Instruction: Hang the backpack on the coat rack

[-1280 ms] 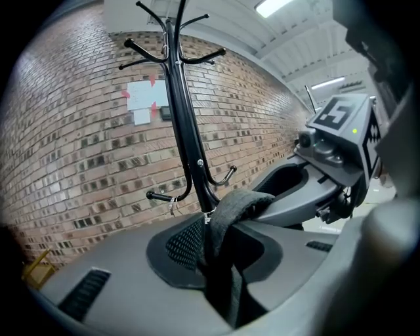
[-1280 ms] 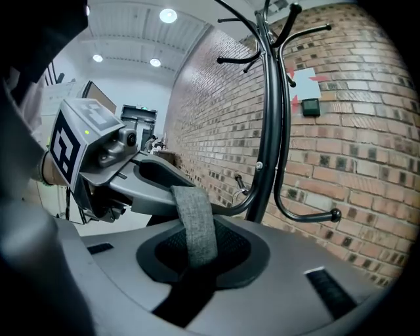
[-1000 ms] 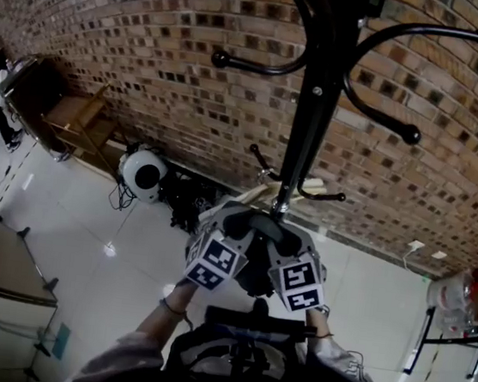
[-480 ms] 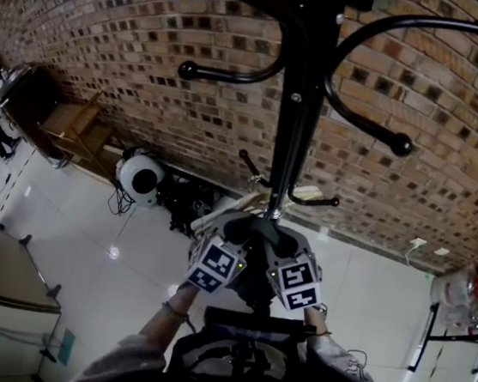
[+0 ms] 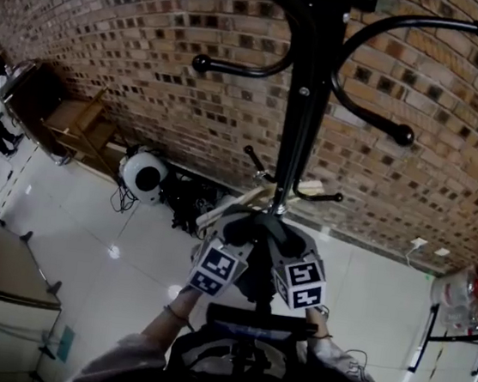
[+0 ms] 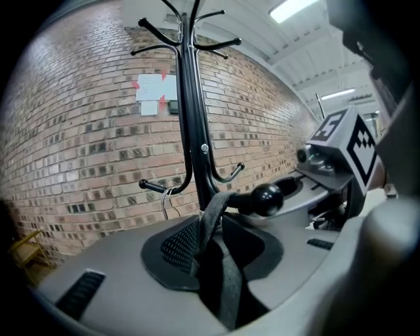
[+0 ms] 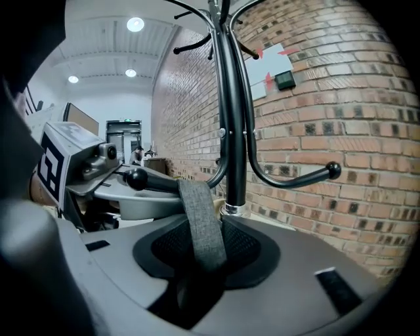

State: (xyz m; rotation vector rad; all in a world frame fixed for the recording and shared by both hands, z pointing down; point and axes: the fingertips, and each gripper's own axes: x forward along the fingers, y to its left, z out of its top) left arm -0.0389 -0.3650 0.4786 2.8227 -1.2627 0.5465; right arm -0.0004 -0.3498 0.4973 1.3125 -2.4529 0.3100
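The backpack (image 5: pixel 239 363) sits low on the person's side of the coat rack (image 5: pixel 308 108), close to its pole. Its grey strap (image 7: pixel 199 220) is draped over a ball-tipped lower hook (image 6: pixel 266 199) of the rack. Both tools meet at that hook. The left tool (image 6: pixel 211 259) has its jaws closed narrowly on the strap just below the hook. The right tool (image 7: pixel 197 269) has its jaws opening wide, and the strap lies loose between them. A brick wall (image 5: pixel 135 52) stands behind the rack.
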